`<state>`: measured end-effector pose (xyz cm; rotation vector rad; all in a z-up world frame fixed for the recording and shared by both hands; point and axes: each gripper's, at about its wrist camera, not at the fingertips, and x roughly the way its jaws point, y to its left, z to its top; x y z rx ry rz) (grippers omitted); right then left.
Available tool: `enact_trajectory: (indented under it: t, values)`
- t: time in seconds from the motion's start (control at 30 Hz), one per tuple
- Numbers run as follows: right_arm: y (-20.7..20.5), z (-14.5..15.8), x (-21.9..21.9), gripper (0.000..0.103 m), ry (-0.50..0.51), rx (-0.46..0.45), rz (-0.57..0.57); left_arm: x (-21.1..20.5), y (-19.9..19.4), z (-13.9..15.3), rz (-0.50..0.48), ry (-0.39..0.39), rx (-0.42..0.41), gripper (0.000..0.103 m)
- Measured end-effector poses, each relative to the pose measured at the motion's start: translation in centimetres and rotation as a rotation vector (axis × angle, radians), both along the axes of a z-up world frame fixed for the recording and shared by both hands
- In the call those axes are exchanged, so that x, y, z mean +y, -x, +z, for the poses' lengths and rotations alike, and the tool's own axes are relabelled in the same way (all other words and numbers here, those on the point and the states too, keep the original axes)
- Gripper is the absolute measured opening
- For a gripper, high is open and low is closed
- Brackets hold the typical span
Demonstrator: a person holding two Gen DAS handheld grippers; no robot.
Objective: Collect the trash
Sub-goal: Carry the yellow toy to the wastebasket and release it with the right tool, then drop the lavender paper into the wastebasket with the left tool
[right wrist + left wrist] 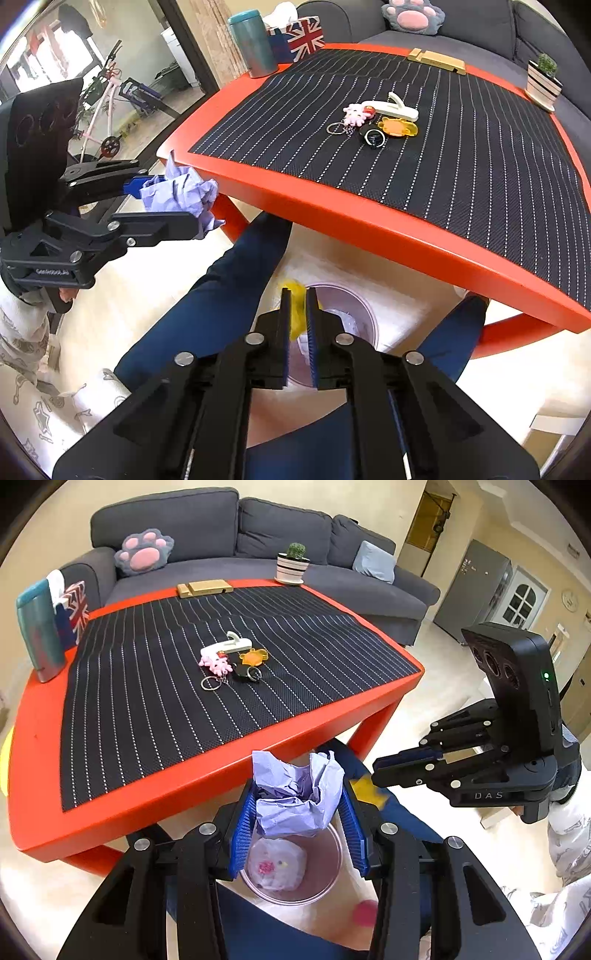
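A crumpled lilac paper (pixel 295 794) sits clamped between the blue pads of the left gripper (pixel 297 825), held in the air just off the table's near edge and above a clear bin (pixel 325 882) on the floor. Inside the bin lies a white wad (pixel 277 864) with pink specks. The right gripper (pixel 298 328) points down at the bin's rim; its jaws stand a little apart, and a yellow scrap (pixel 295 314) shows in the narrow gap between them. Whether the pads press on it cannot be told.

The bin stands on a pale floor between the person's legs (pixel 221 295) in dark blue trousers, just beside the table's front edge.

The table (pixel 221 775) is red, low, with red legs. A black mat (pixel 166 701) with white dotted stripes covers most of its top. Near the mat's middle lie keyrings (pixel 229 664) in a small cluster: a pink figure, an orange charm, a black piece, a white clip, metal rings. At the far edge rest a wooden block (pixel 205 588) and a potted cactus (pixel 293 563) in a striped pot. On the left corner stand a teal flask (pixel 38 635) and a Union Jack tissue box (pixel 75 613).

Behind the table runs a grey sofa (pixel 221 531) with a paw cushion (pixel 144 552) and a pale blue pillow (pixel 373 561). The walls are cream.
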<state>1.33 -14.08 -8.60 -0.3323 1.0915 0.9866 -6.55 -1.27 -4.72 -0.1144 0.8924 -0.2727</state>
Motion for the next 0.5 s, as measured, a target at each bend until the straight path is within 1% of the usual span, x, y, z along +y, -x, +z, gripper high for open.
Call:
enact_trajectory:
  t: [0.03, 0.07, 0.13, 0.17, 0.2, 0.5]
  values:
    - [-0.2, 0.0, -0.1, 0.060, -0.001, -0.004, -0.008, 0.0, 0.0, 0.0, -0.001, -0.001, 0.000, 0.043]
    - [-0.3, 0.0, -0.2, 0.084, -0.006, -0.005, -0.019, -0.1, 0.0, 0.0, -0.001, -0.002, 0.000, 0.043]
    - [-0.6, 0.1, -0.4, 0.086, -0.021, -0.006, -0.037, -0.1, 0.0, 0.0, -0.001, -0.002, 0.001, 0.043]
    - [-0.7, 0.2, -0.5, 0.090, -0.017, -0.010, -0.045, 0.0, -0.1, 0.0, -0.001, -0.002, 0.002, 0.043]
    - [-0.8, 0.2, -0.6, 0.091, -0.014, -0.018, -0.057, 0.0, -0.1, 0.0, -0.002, -0.002, 0.003, 0.043]
    - [-1.1, 0.4, -1.4, 0.092, -0.008, -0.033, -0.086, -0.5, -0.1, -0.4, -0.015, -0.002, 0.016, 0.043]
